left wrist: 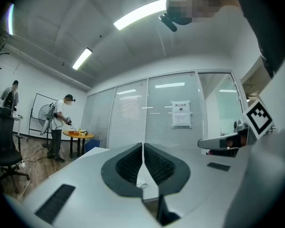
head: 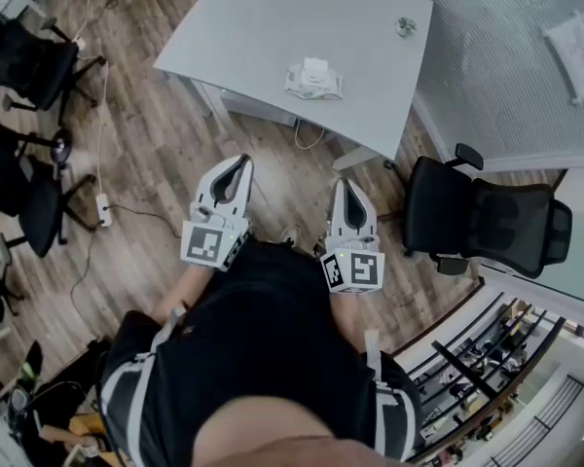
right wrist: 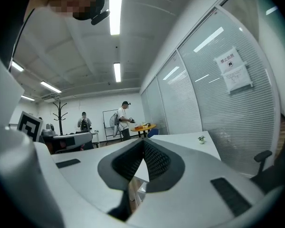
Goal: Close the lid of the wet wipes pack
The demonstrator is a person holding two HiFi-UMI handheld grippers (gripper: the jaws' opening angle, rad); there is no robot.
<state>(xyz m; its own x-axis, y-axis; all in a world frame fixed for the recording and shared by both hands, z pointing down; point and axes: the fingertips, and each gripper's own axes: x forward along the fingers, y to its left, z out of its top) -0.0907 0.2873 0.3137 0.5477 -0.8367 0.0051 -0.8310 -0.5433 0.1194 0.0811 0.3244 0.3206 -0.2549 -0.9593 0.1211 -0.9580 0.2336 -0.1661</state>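
My left hand-held gripper [head: 239, 163] and right hand-held gripper [head: 346, 185] are clenched, empty.
I hold them well apart from the wet wipes pack [head: 313, 79] on the desk [head: 263, 17].

The wet wipes pack [head: 313, 78] lid is unreadably small.

The wet wipes pack [head: 313, 79] is a small, white, soft-looking packet with crinkled edges, lying flat on the pale grey table [head: 273, 17], close to the table's near edge and roughly midway along it. On its top sits a lighter rectangular patch, the lid [head: 315, 66], but at this distance it is too small to tell whether it is raised or pressed down. Nothing touches the pack.
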